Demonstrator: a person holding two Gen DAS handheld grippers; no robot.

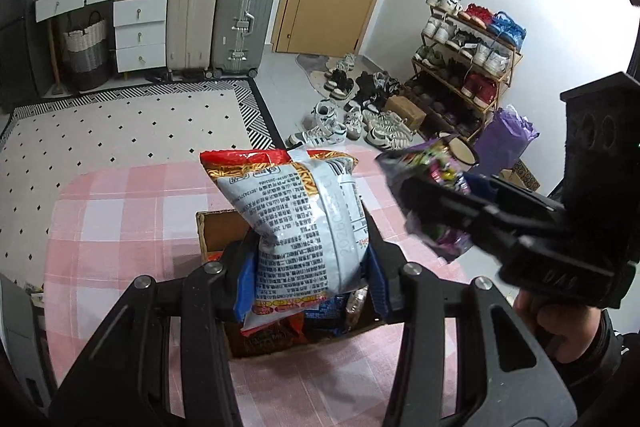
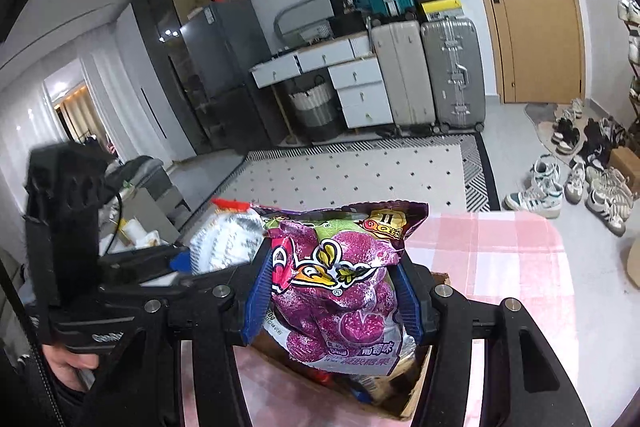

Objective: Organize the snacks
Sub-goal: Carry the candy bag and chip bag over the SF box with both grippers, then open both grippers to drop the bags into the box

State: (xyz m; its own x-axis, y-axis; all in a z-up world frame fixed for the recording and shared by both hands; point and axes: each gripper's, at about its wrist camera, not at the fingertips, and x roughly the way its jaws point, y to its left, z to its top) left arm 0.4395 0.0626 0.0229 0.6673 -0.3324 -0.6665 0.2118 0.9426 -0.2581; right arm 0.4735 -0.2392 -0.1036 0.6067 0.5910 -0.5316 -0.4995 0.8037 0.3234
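**Me:** Both pairs of jaws are clenched on bags. My left gripper (image 1: 312, 267) pinches the silver snack bag (image 1: 304, 223) low down, between the blue pads (image 1: 378, 279), so most of the bag stands above the grip. My right gripper (image 2: 332, 303) squeezes the purple grape candy bag (image 2: 340, 291) across its middle. Both bags hang above the cardboard box (image 1: 210, 231) on the pink checked tablecloth (image 1: 120, 227), and more packets lie inside that box.

**Partner:** What worries you?

**Me:** The silver one first. It is puffy and slick, and I judge a hold so near its bottom seam could let it tip or slide out if I swing it fast. It would drop back into the box or onto the cloth.

**Partner:** And the purple bag?

**Me:** That one is crumpled in the pads, so the hold looks firmer, but a hard squeeze could burst a seam.

**Partner:** Anything between your hands?

**Me:** They are near each other. In the left view the right gripper sits just right of the silver bag, so the bags could knock together and one could twist loose.
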